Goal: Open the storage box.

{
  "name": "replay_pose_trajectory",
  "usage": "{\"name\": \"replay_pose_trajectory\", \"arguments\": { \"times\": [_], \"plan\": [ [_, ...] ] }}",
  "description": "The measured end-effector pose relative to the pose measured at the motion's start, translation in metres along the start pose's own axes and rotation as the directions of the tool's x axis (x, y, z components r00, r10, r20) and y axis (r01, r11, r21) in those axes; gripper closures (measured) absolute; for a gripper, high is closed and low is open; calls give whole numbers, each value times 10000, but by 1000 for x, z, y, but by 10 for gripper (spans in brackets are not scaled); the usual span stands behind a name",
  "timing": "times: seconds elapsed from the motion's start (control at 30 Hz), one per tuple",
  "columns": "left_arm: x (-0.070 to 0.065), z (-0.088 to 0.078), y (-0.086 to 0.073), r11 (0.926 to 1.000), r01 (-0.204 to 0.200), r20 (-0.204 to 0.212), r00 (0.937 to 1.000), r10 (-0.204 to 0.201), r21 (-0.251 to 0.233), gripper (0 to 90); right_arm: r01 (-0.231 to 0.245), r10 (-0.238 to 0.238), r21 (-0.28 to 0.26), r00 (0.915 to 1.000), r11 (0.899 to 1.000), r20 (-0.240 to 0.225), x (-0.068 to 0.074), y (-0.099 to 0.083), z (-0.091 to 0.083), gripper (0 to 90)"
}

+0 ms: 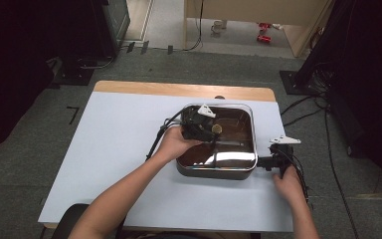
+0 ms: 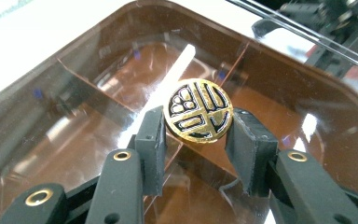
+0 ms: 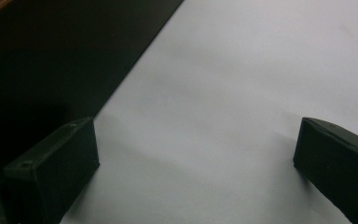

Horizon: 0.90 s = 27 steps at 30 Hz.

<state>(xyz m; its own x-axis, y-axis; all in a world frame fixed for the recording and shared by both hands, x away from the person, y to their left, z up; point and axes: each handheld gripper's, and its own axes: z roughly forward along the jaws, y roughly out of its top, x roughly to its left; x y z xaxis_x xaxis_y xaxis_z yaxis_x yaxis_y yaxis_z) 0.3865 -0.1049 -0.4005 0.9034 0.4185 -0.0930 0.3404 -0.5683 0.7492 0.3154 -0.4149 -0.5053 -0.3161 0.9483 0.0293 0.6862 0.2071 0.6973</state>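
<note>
- My left gripper (image 2: 198, 133) is closed on the round gold knob (image 2: 198, 110) of the lid; one black pad presses each side of it
- The knob has a black pattern on its gold face, and it sits in the middle of the clear brown lid (image 2: 279, 107)
- The lid lies flat on the square box (image 1: 214, 172), closing it; through the lid I see thin walls that split the inside into compartments
- In the high view my left gripper (image 1: 210, 130) reaches over the lid from the left side, and my left hand (image 1: 175, 143) is just beside the left edge of the box
- The box stands on the pale counter (image 1: 114, 149), a little to the right of the middle, with its far edge near the wooden strip at the back of the counter
- My right gripper (image 1: 259, 162) is at the right side of the box, near its front right corner, pointing toward the dark wall; I cannot tell if it touches this wall
- In the right gripper view the two black jaws stand wide apart with nothing between them, over the bare counter (image 3: 242, 93), so this gripper is open
- The dark side of the box (image 3: 60, 51) shows at the upper left of that view
- My right hand (image 1: 289, 185) holds its gripper low, near the right edge of the counter
</note>
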Motion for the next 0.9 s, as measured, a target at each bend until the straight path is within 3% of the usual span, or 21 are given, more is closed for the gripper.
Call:
{"name": "replay_pose_trajectory", "arguments": {
  "times": [0.2, 0.47, 0.63, 0.9],
  "plan": [
    [-5, -24, 7, 9992, 40, 209, 9998, -32, -394, 593, 13, -13, 3, 10000, 10000, 3, 0, 0, 0, 0],
    [-7, -48, 4, 9993, -17, 204, 9998, 25, -386, 594, 20, -20, -5, 10000, 10000, -2, 0, 0, 0, 0],
    [-2, -68, -3, 9989, 96, -128, 9999, -102, -454, 594, 1, -1, -12, 10000, 10000, -1, 0, 0, 0, 0],
    [18, -96, -20, 9958, 748, -751, 9941, -786, -521, 594, 0, 0, -2, 10000, 10000, -4, 0, 0, 0, 0]
  ]
}}
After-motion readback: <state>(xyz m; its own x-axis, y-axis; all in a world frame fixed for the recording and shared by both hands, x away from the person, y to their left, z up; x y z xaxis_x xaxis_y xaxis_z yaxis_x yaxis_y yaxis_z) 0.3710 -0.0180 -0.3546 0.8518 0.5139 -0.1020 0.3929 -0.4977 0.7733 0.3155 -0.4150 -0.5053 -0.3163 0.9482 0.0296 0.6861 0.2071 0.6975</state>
